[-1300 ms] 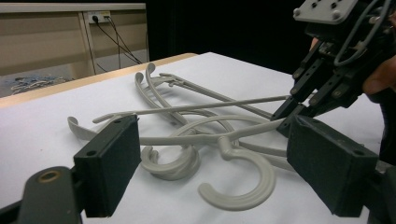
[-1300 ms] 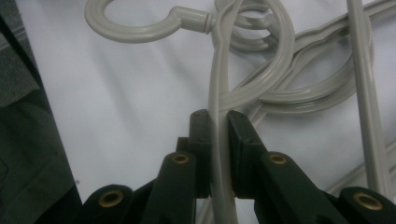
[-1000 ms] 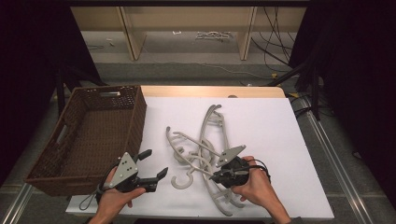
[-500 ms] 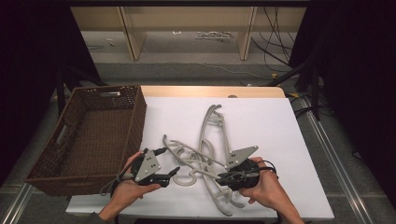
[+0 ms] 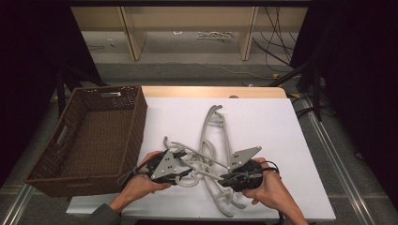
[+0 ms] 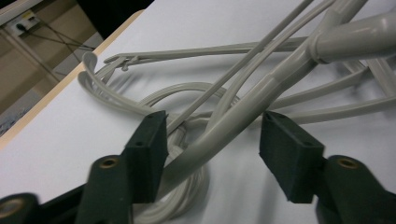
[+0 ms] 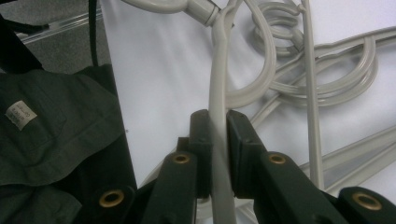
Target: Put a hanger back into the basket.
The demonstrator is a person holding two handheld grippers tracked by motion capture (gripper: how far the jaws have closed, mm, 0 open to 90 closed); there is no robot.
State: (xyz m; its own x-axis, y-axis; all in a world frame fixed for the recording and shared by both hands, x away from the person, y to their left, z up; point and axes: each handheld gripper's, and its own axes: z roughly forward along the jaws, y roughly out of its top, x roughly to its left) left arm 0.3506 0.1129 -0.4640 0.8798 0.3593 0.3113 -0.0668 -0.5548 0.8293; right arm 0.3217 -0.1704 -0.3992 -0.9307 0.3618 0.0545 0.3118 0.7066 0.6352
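At the near edge of the white table (image 5: 281, 122), two hands work a tangle of grey plastic hangers (image 5: 211, 140). The right gripper (image 5: 231, 179) is clamped on the thin arm of one hanger (image 7: 218, 126); in the right gripper view its two black pads press that arm from both sides, and a dark sleeve (image 7: 51, 140) lies just to the side. The left gripper (image 5: 187, 169) sits just beside the hook end of the pile. In the left gripper view its jaws straddle a thick curved hanger bar (image 6: 243, 116). They have just been closing, yet they are partly apart, with a gap showing between the far pad and the bar; whether the near pad touches it I cannot tell. Beyond the grippers the hangers lie crossed over one another on the table, their long arms reaching toward its middle. To the left of the pile, a brown wicker basket (image 5: 133, 122) stands touching the table's left edge. Farther back, wooden shelves (image 5: 131, 33) stand on the floor.
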